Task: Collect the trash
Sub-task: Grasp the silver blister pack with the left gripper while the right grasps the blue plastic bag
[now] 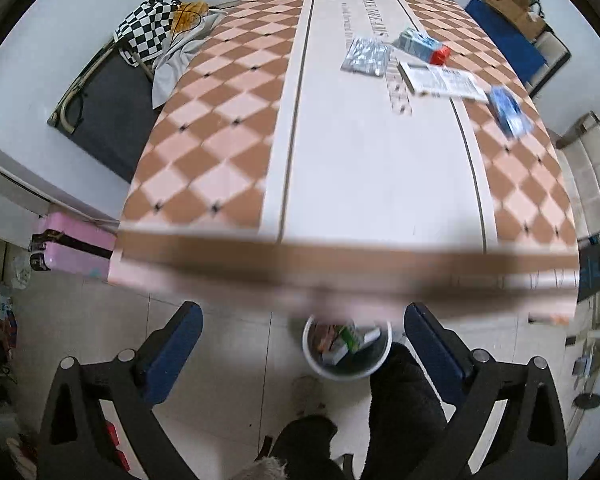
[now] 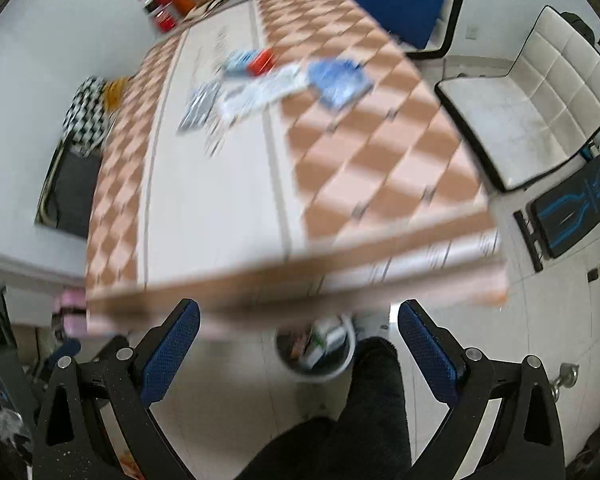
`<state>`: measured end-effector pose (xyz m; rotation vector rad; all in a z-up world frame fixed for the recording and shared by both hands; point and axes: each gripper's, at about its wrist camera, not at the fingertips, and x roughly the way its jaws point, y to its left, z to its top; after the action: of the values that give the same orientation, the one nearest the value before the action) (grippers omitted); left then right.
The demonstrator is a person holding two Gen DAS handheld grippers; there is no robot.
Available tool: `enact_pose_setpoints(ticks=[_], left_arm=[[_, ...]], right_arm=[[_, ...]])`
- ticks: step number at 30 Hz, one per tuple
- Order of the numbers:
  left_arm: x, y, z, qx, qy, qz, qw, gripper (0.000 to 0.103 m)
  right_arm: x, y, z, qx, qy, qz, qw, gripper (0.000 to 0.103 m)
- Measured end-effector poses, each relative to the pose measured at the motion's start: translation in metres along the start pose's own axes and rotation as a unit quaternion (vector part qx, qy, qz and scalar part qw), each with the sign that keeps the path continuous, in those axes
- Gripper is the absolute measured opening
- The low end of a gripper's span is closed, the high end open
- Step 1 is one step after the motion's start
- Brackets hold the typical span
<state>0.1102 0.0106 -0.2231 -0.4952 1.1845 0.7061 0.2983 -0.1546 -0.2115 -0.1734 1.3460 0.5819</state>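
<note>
Trash on the checked tablecloth point(image 1: 204, 128): a silver foil packet point(image 1: 366, 56), a blue-and-red carton point(image 1: 422, 46), a printed leaflet point(image 1: 440, 80) and a blue wrapper point(image 1: 508, 110). More fills the white bin point(image 1: 346, 368) on the floor. Left gripper point(image 1: 302, 334) and right gripper point(image 2: 298, 334) both gape wide, empty.

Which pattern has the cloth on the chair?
Black-and-white checks, clearest in the left wrist view.

Even, bright daylight — heavy motion blur, fisheye bending, dark corners.
</note>
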Motion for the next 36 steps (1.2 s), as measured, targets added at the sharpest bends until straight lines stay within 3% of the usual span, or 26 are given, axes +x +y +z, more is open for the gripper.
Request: enact_pose_setpoints(ticks=[6, 8, 14, 15, 17, 18, 19, 20, 23, 33, 36], left_arm=[[0.034, -0.030, 0.080, -0.040, 0.021, 0.018, 0.9988, 0.103], [0.048, -0.037, 0.104, -0.048, 0.031, 0.025, 0.9980, 0.103], [0.087, -0.056, 0.169, -0.031, 0.045, 0.057, 0.9969, 0.103], [0.093, -0.056, 0.179, -0.030, 0.049, 0.059, 0.9966, 0.103], [0.102, -0.055, 0.195, -0.032, 0.054, 0.058, 0.9963, 0.103], [0.106, -0.054, 0.203, -0.032, 0.055, 0.057, 0.9963, 0.103], [0.110, -0.053, 0.211, -0.030, 0.057, 0.057, 0.9963, 0.103], [0.115, -0.052, 0.219, -0.027, 0.061, 0.058, 0.9961, 0.103], [0.128, -0.049, 0.243, -0.018, 0.069, 0.043, 0.9965, 0.102], [0.174, -0.073, 0.303, 0.078, 0.099, 0.022, 0.9918, 0.102], [0.181, -0.073, 0.309, 0.083, 0.108, 0.000, 0.9907, 0.090]], right_arm=[[0.053, -0.040, 0.135, 0.008, 0.008, -0.006, 1.000, 0.100], [0.081, -0.051, 0.179, 0.007, 0.022, -0.006, 1.000, 0.090], [0.169, -0.063, 0.254, 0.000, 0.083, -0.002, 0.997, 0.075], [0.180, -0.062, 0.257, -0.002, 0.092, -0.002, 0.996, 0.073], [0.201, -0.058, 0.263, -0.011, 0.111, 0.007, 0.994, 0.049], [0.206, -0.055, 0.264, -0.016, 0.117, 0.009, 0.993, 0.048], [0.208, -0.050, 0.265, -0.028, 0.116, 0.001, 0.993, 0.036], [0.208, -0.044, 0.266, -0.043, 0.113, 0.007, 0.993, 0.016], [0.208, -0.039, 0.274, -0.047, 0.113, 0.029, 0.992, 0.013], [0.205, -0.045, 0.321, -0.024, 0.088, 0.026, 0.996, 0.013], [0.212, -0.044, 0.327, -0.021, 0.089, 0.025, 0.995, 0.013]])
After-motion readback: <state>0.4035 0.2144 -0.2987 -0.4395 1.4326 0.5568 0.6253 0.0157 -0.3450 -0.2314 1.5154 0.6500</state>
